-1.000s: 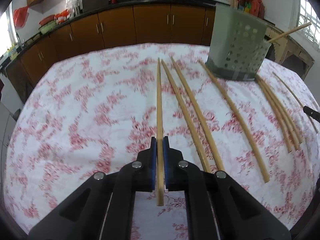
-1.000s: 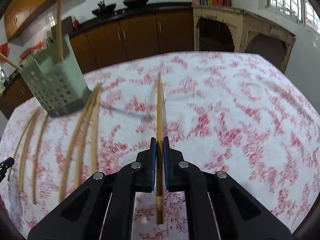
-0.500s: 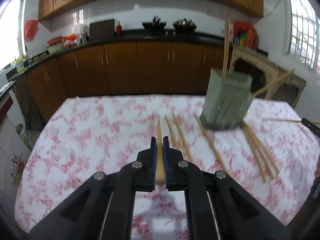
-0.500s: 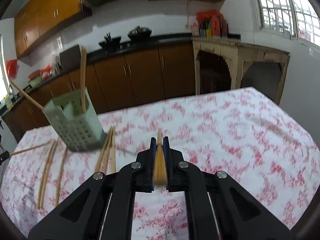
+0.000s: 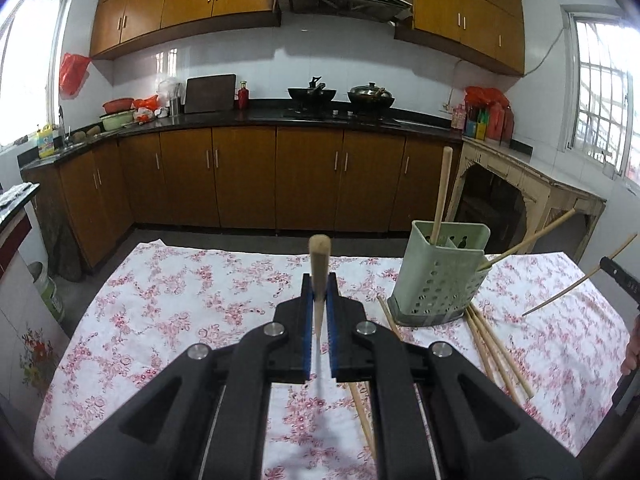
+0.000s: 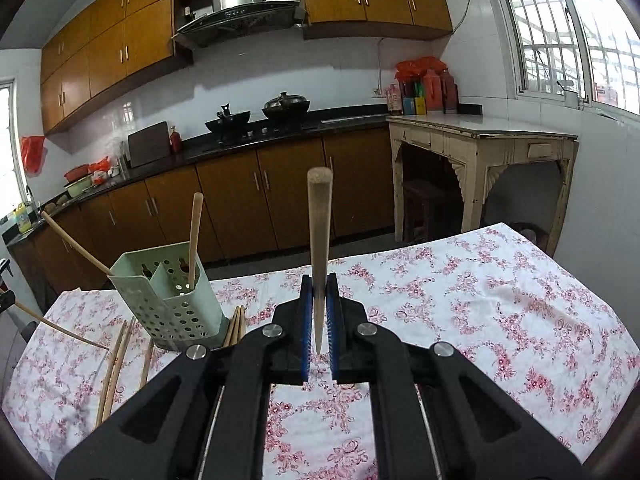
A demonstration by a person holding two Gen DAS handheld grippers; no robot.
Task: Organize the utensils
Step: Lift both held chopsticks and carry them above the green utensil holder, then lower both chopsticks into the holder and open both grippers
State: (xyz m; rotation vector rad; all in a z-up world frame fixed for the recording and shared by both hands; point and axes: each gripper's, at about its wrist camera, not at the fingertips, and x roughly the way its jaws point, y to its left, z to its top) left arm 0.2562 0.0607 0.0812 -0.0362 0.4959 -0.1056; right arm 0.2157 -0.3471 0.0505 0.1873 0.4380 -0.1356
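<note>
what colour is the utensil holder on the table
Pale green utensil holder with round holes in its walls; it shows best in the right wrist view.

We cannot see the table chopsticks' (image 5: pixel 362 412) near ends behind the left gripper (image 5: pixel 319 312).

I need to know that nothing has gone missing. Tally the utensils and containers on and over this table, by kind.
Held chopsticks: 2, one each in the left gripper and the right gripper
Chopsticks in the green holder: 2
Loose chopsticks on the tablecloth: 6, as far as the right wrist view shows
Green holder: 1
Total: 11
</note>
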